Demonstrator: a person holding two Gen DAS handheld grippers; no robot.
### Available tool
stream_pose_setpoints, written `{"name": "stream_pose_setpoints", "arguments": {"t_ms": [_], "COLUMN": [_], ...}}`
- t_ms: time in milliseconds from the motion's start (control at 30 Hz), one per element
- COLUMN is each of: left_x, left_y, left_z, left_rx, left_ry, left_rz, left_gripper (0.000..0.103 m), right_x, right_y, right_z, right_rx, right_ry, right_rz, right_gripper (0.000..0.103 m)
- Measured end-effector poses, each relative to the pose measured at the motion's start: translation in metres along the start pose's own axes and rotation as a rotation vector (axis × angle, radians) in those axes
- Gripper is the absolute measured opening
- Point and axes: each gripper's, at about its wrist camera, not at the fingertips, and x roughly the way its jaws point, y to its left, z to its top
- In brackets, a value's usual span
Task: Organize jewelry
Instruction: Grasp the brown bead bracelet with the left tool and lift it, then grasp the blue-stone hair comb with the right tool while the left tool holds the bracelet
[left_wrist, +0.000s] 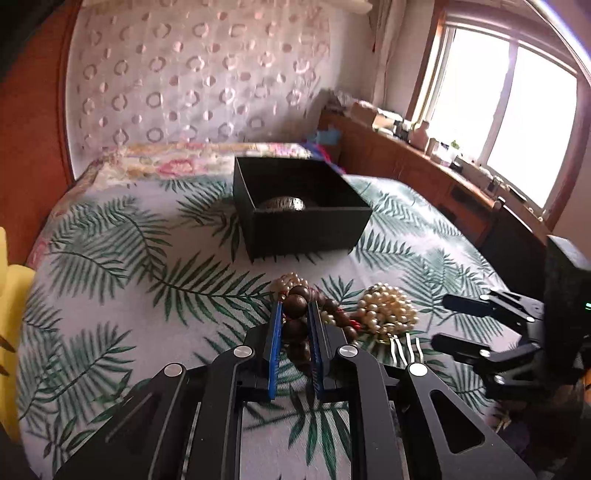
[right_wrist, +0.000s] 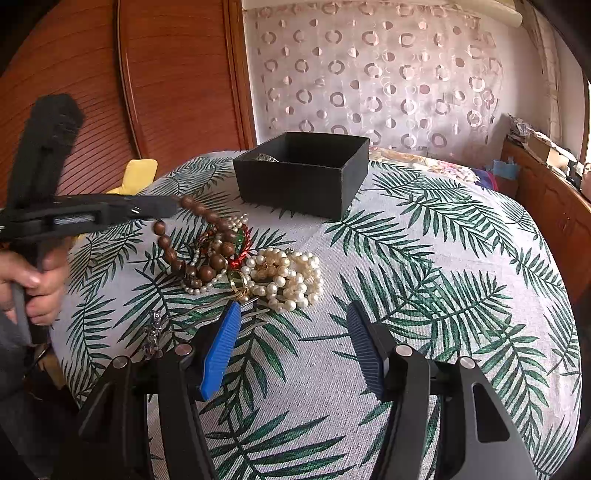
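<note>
Palm-leaf printed cloth (right_wrist: 424, 258) is spread over the bed, with a circle-patterned curtain (left_wrist: 192, 74) hung behind it and a bright window (left_wrist: 517, 110) set above a wooden sideboard to one side. Toward the far end of the cloth, an open black box (left_wrist: 306, 225) is placed, and a rounded dark object is seen inside it. Nearer the cameras, a heap of jewelry is gathered: a pearl necklace (right_wrist: 288, 277) is bunched beside a strand of brown wooden beads (right_wrist: 207, 258), with a red-and-green bangle (right_wrist: 242, 245) lying between them. A metal hair fork (left_wrist: 404, 349) is laid just beside the pearls. The left gripper (left_wrist: 295, 314) is closed narrowly on the wooden beads, part of the strand being lifted off the pile. The right gripper (right_wrist: 291, 325) is held wide apart just short of the pearls, gripping nothing.
</note>
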Motion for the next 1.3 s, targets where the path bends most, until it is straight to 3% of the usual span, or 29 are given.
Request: {"name": "stream_pose_setpoints", "arguments": {"t_ms": [400,867,967,1300], "left_x": [-0.051,-0.055,-0.057,-0.058], "left_y": [-0.001,0.001,-0.001,-0.001], "left_z": [-0.007,-0.019,-0.021,-0.023], "left_rx": [0.001,-0.018,-0.014,-0.018], "left_ry": [-0.110,-0.117,-0.122,-0.124], "left_rz": [0.032,0.016,0.012,0.011], "left_gripper": [0.012,0.012,0.012,0.012], "right_x": [-0.009,-0.010,-0.005,0.013], "right_y": [0.014,0.044,0.049,0.065], "right_z": [-0.002,-0.019,-0.021,-0.010], "right_rx": [-0.039,-0.011,-0.017,-0.047], "right_ry": [-0.002,0.084,0.097,0.129], "right_rz": [0.021,0.102,0.096,0.058], "right_gripper": [0.061,0.063,0.073,0.074]}}
